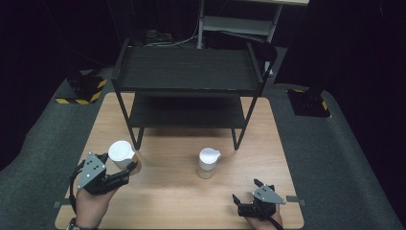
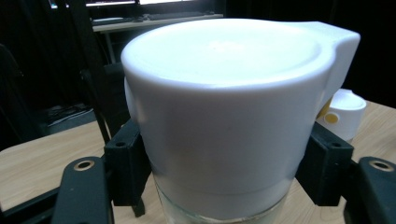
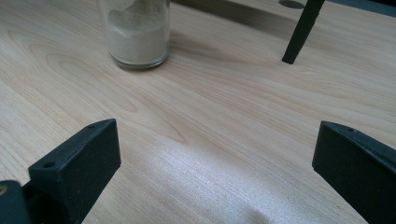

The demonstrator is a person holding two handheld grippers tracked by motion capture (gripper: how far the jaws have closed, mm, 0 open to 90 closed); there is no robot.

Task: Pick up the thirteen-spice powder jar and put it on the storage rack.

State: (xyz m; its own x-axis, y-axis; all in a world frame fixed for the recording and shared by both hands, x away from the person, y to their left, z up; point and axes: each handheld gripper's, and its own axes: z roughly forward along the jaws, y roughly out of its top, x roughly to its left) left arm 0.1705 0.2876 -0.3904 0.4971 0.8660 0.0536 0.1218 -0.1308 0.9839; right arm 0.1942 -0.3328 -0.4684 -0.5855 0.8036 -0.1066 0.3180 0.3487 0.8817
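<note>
At the near edge of the table point(image 1: 167, 201), the right gripper point(image 1: 250, 197) rests low on the wood by the right corner, its jaws spread wide with nothing but bare board between them. Its own view looks along those jaws toward a second jar point(image 3: 136, 32) standing upright ahead and a little left, part filled with pale powder, with a black rack leg point(image 3: 301, 32) beyond to the right.

Across on the near left, the left gripper point(image 1: 125, 173) is clamped on a jar point(image 1: 122, 154) with a white lid; the jaws press on either side just where lid meets glass. From above, the jar looks tipped, its lid leaning toward the person and its base pointing away to the right, so I judge it lifted off the wood rather than standing, though the gap under it cannot be made out.

Farther in, near the table's middle, the second jar point(image 1: 208, 163) stands apart from both hands, closer to the right one.

Beyond it stands the rack point(image 1: 186, 72), two dark shelves, its front legs on the table. It lies ahead and to the right of the held jar. If a shelf is the goal, the left hand must carry forward and rightward and bring the jar's long axis back upright before setting it down.
</note>
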